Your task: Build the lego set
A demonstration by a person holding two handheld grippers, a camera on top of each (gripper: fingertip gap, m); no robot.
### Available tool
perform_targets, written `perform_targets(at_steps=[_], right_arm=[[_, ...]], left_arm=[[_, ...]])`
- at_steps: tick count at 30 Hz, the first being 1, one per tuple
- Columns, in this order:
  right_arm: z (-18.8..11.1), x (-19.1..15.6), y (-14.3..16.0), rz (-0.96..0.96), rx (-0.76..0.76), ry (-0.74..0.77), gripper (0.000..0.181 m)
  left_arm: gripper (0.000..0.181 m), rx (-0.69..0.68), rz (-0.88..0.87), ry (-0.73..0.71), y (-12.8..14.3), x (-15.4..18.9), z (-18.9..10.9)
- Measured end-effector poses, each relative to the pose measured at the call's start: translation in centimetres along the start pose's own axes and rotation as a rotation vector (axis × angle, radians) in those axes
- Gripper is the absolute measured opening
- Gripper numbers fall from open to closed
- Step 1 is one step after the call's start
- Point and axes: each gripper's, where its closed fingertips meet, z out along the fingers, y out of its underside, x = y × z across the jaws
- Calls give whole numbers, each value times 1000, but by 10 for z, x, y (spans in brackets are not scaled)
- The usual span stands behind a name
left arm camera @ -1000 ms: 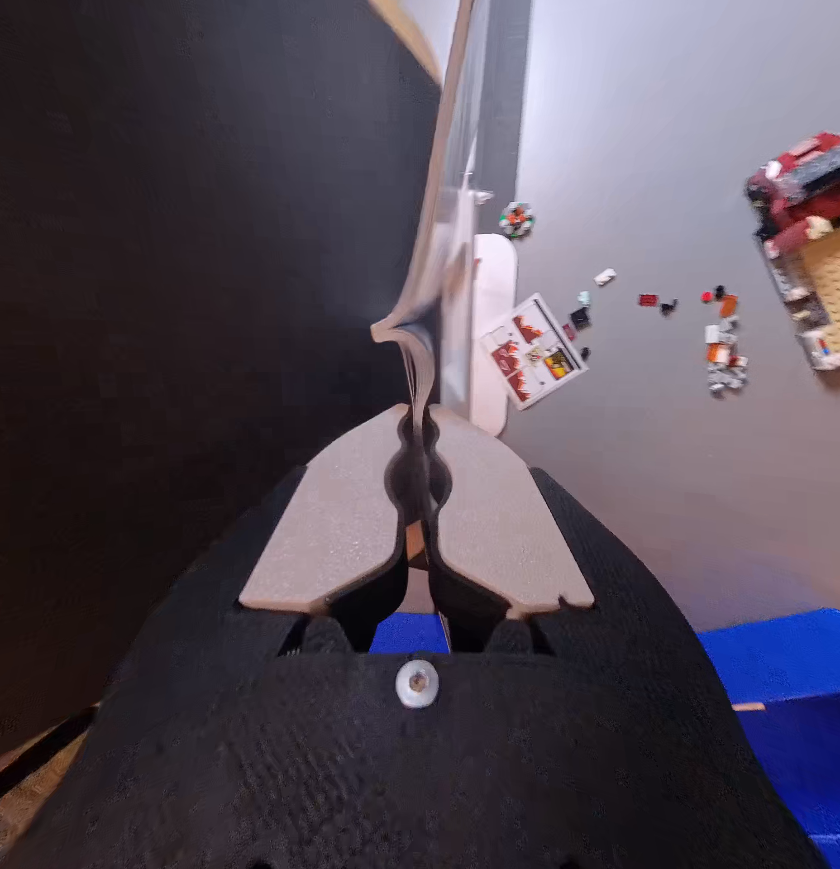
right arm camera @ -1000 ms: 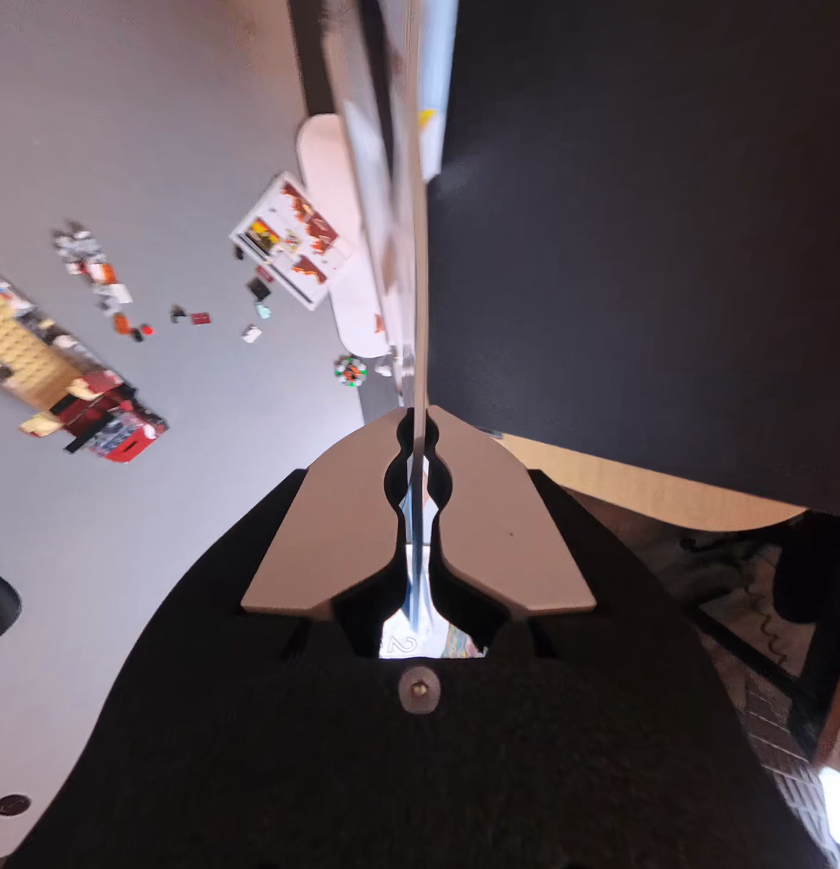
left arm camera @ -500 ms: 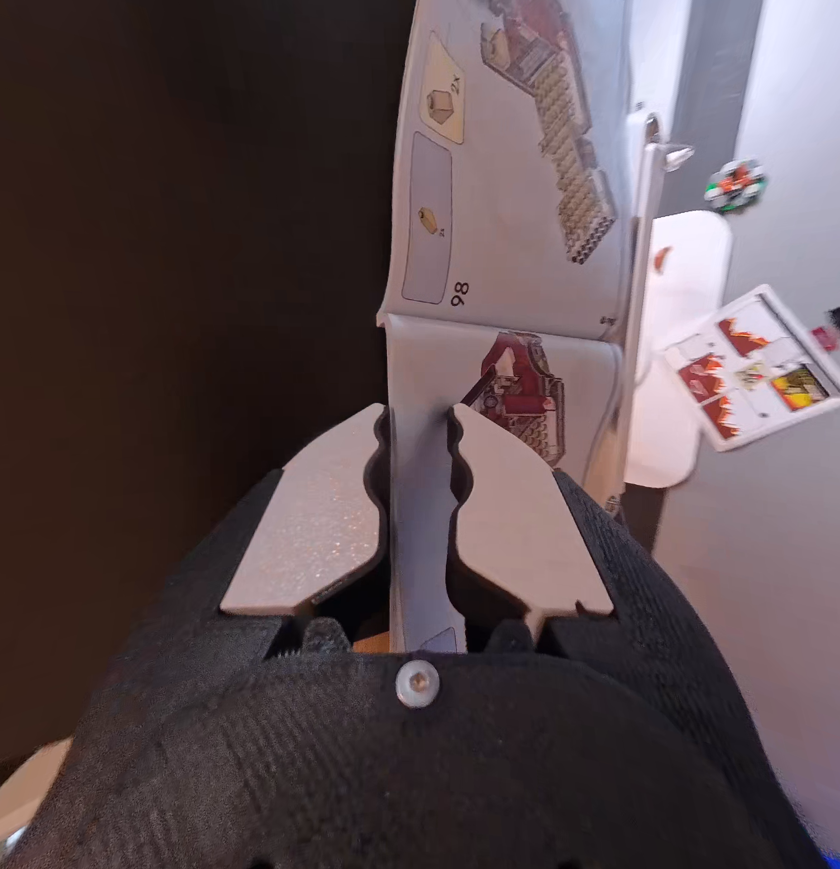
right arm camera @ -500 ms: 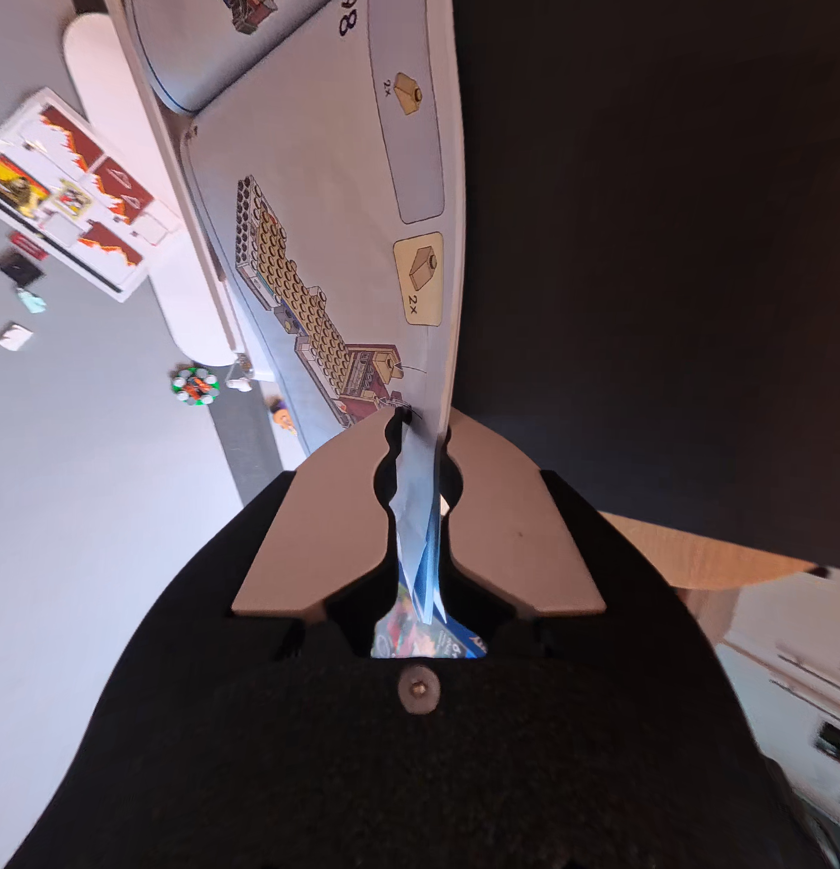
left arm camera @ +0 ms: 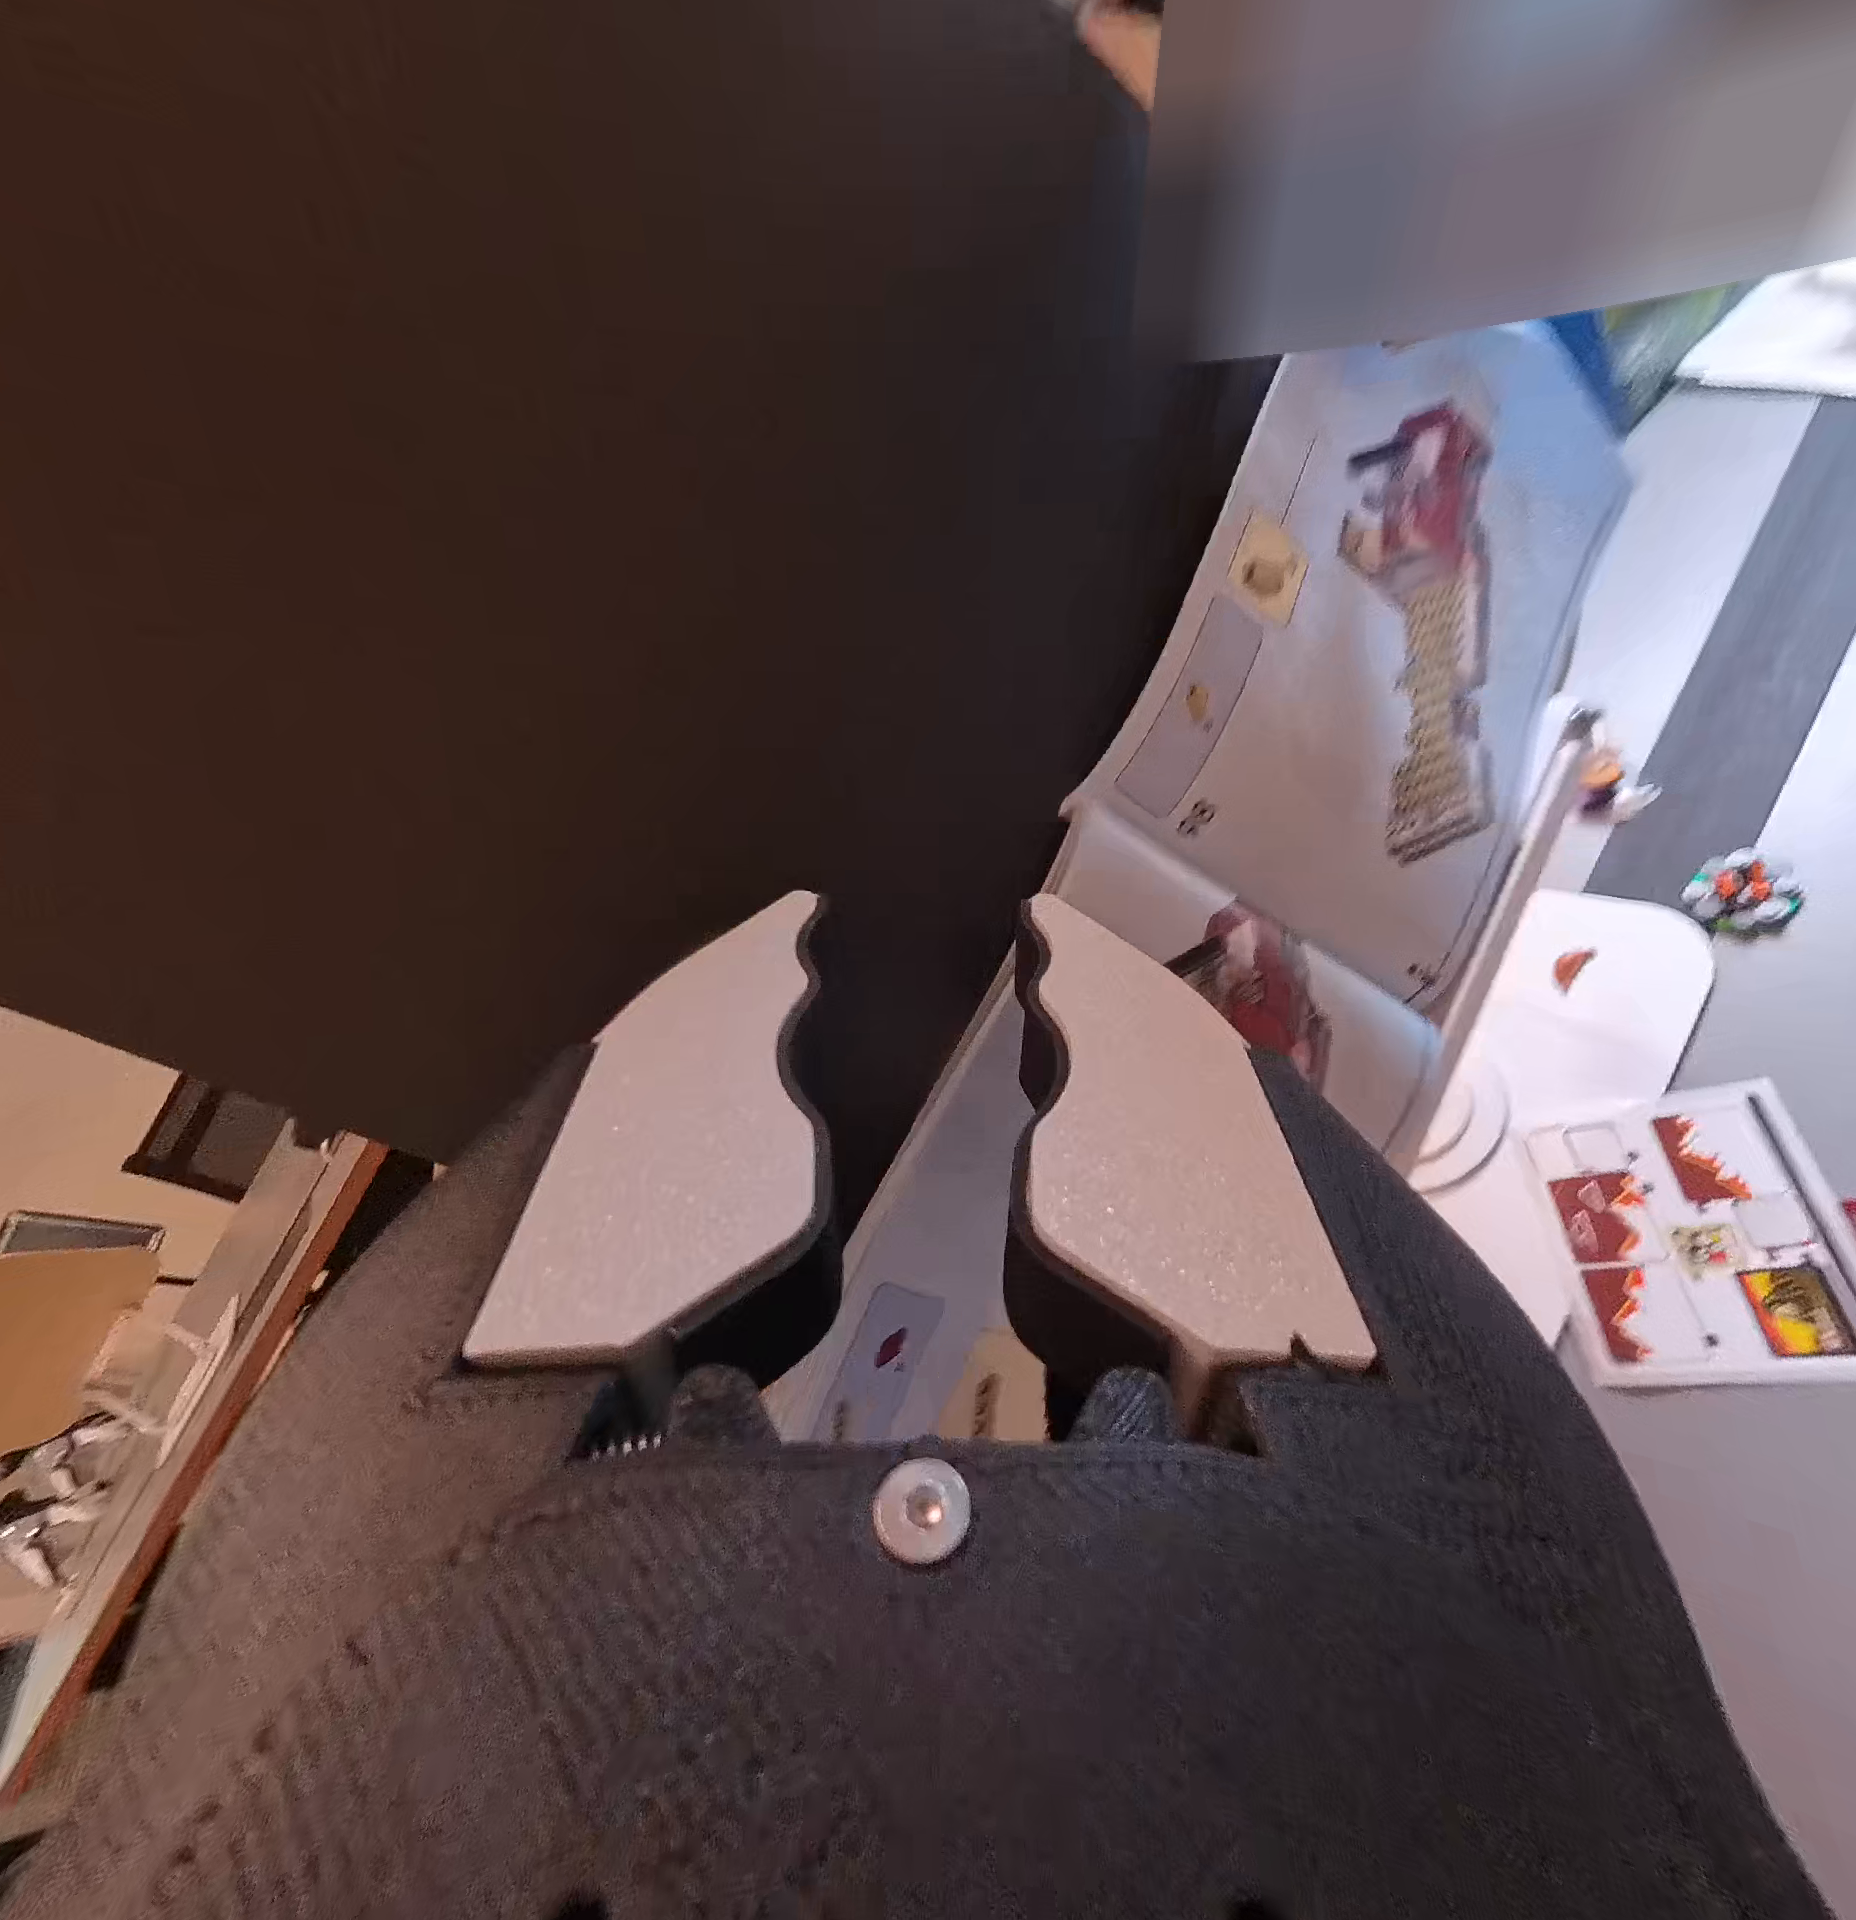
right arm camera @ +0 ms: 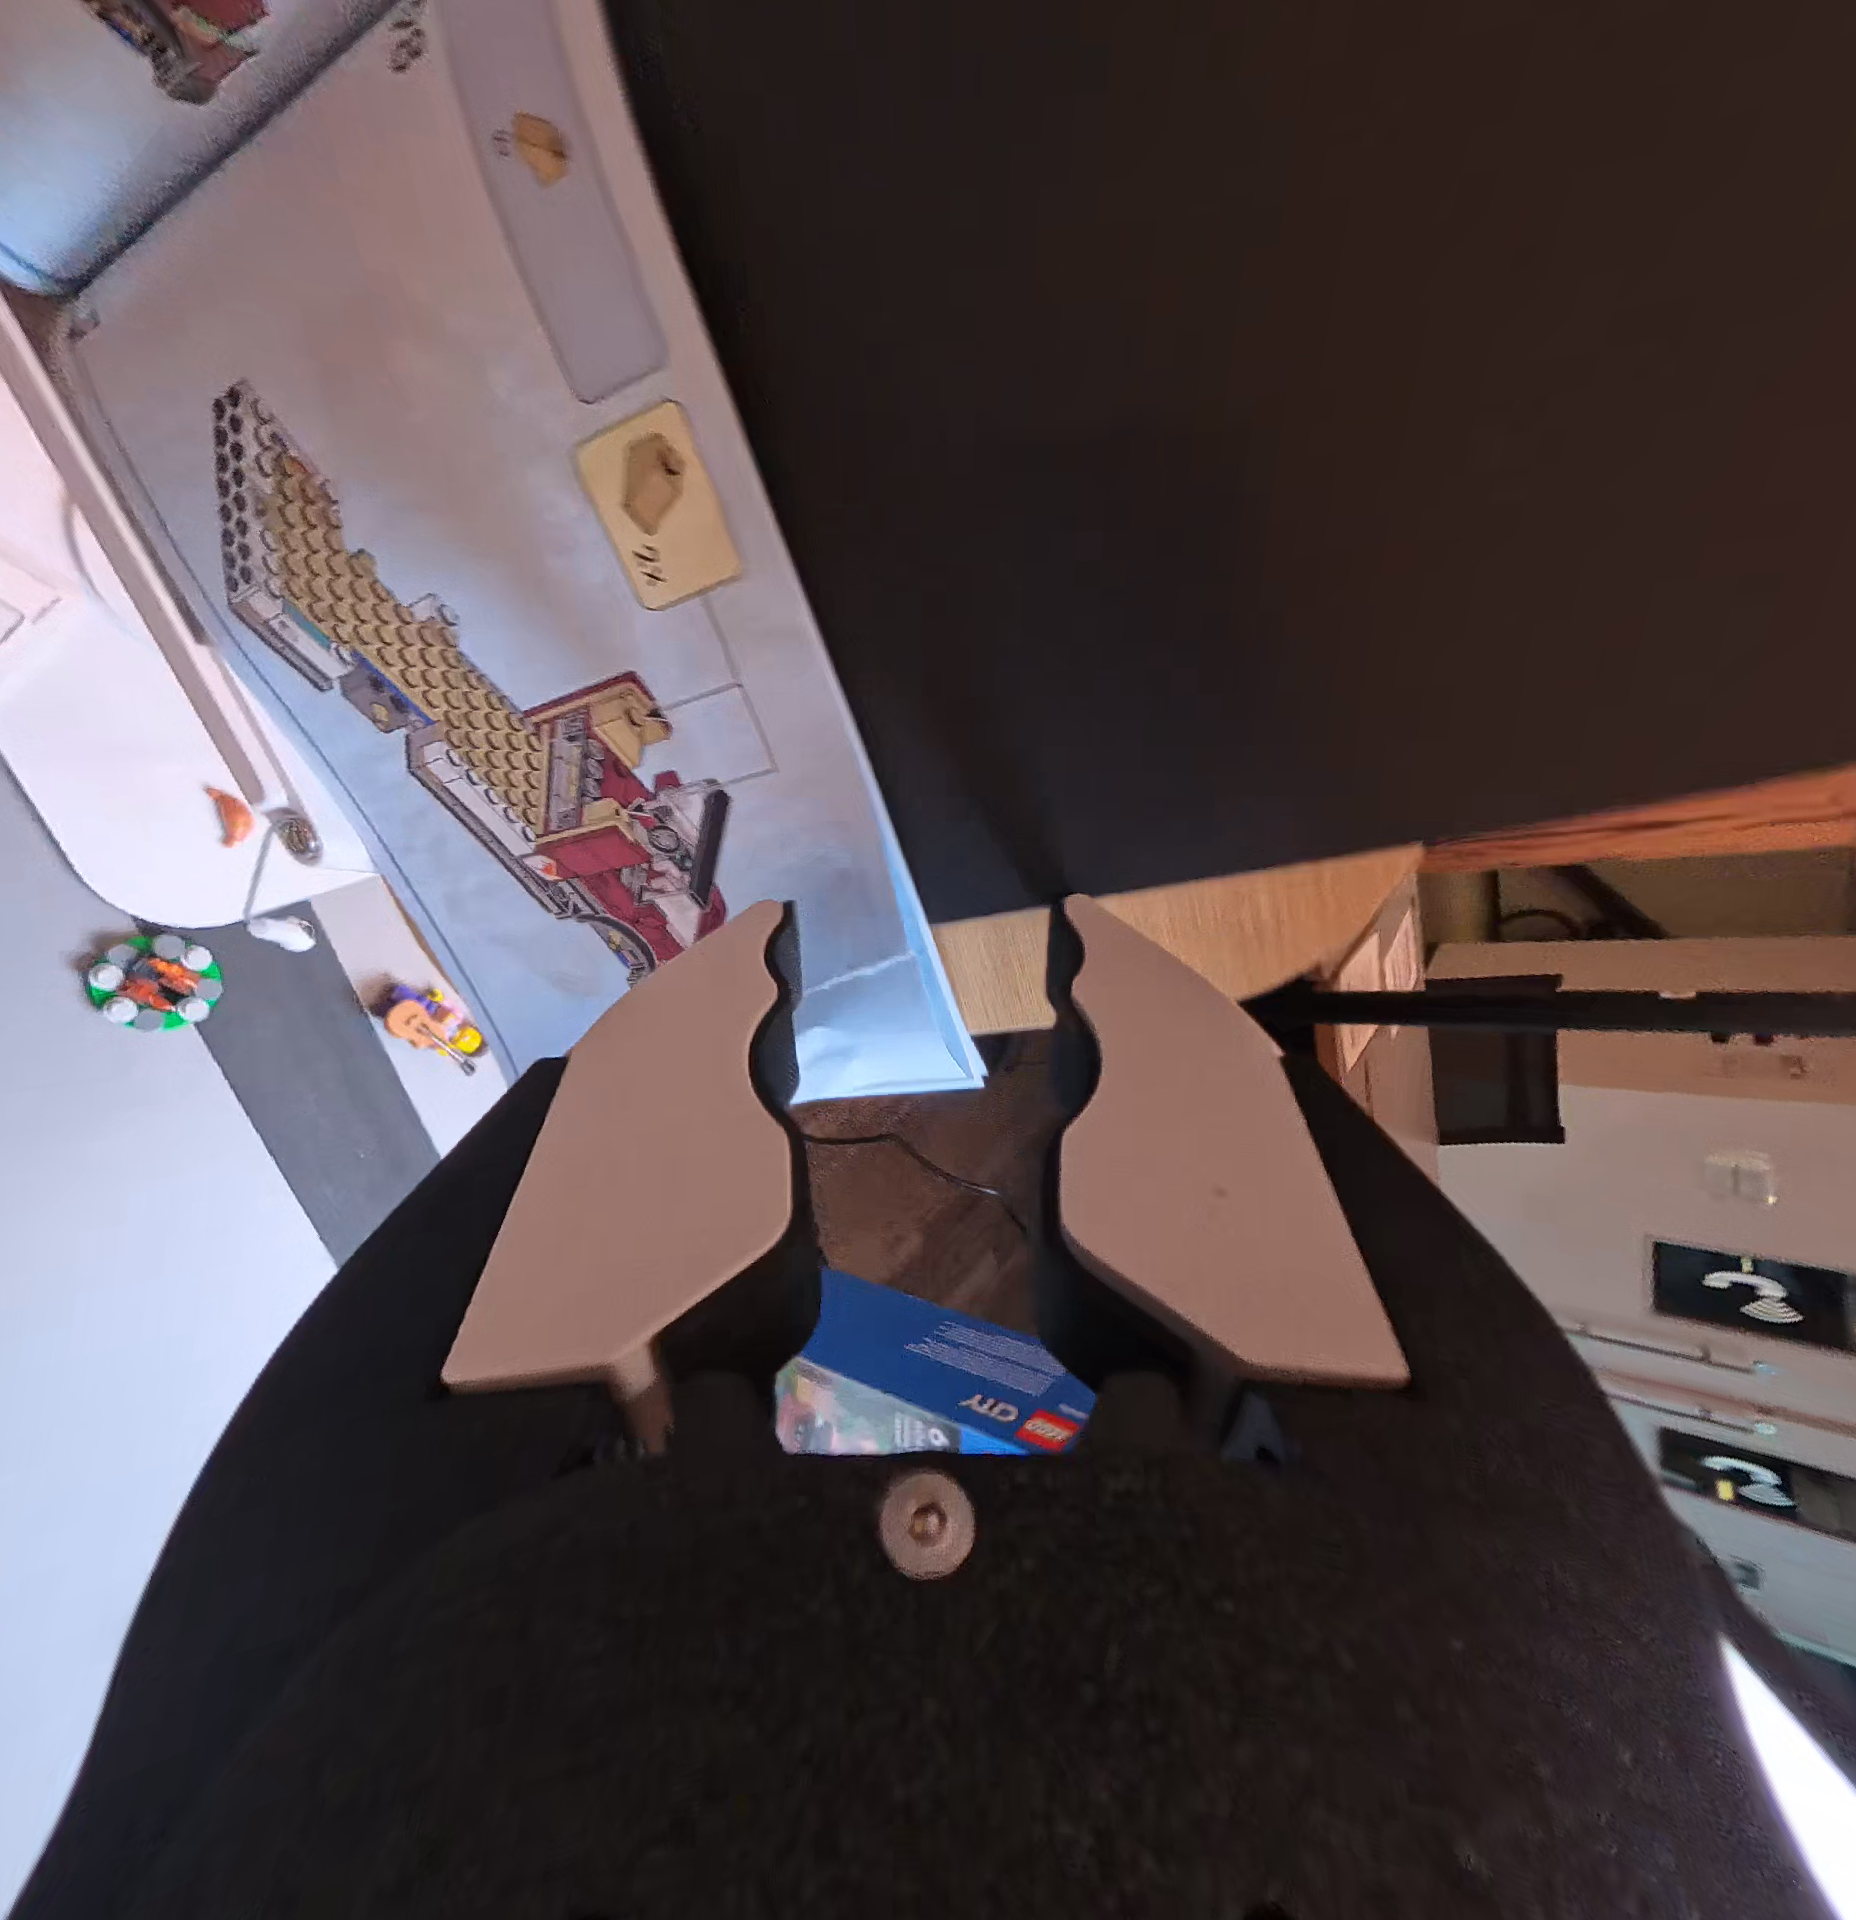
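The left hand-held gripper (left arm camera: 919,925) is open and holds nothing. The right hand-held gripper (right arm camera: 924,925) is open too, with only air between its two flat fingers. Neither one touches the instruction book (right arm camera: 436,540).

The book stands open on a white stand (left arm camera: 1506,894) at the back of the grey worktop (left arm camera: 1630,1558). The page on show has a drawing of a long red and tan truck with only part of it built up — so the build looks like it is somewhere in the middle, not at the end. A small box on the page shows a tan brick to add next.

The lego model itself is not in these views, so I cannot tell how much of it is really put together. What does show is small stuff near the stand:

- a sheet of stickers (left arm camera: 1703,1236) lying flat, with some still on it
- a little round green and white piece (right arm camera: 153,985)
- a tiny toy figure with a guitar (right arm camera: 430,1018)
- a small orange bit (right arm camera: 230,812) on the foot of the stand

A blue lego box (right arm camera: 934,1382) shows low down between the right fingers.

So the page is ready to read. Still to do, I think — find the tan bricks, pick them up, and press them on the model. The stickers are not all used yet.
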Motion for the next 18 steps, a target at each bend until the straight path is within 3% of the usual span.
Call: perform_targets(at_steps=[4,8,14,18], right_arm=[[-11,5,13,168,103,22,51],[-20,-9,24,358,291,56,48],[1,-42,37,478,407,140,48],[8,-44,32,528,471,183,30]], left_arm=[[33,53,-76,78,-17,34,-7],[34,69,-135,146,-17,75,1],[36,66,-215,203,-13,116,24],[37,88,-235,202,-22,122,35]])
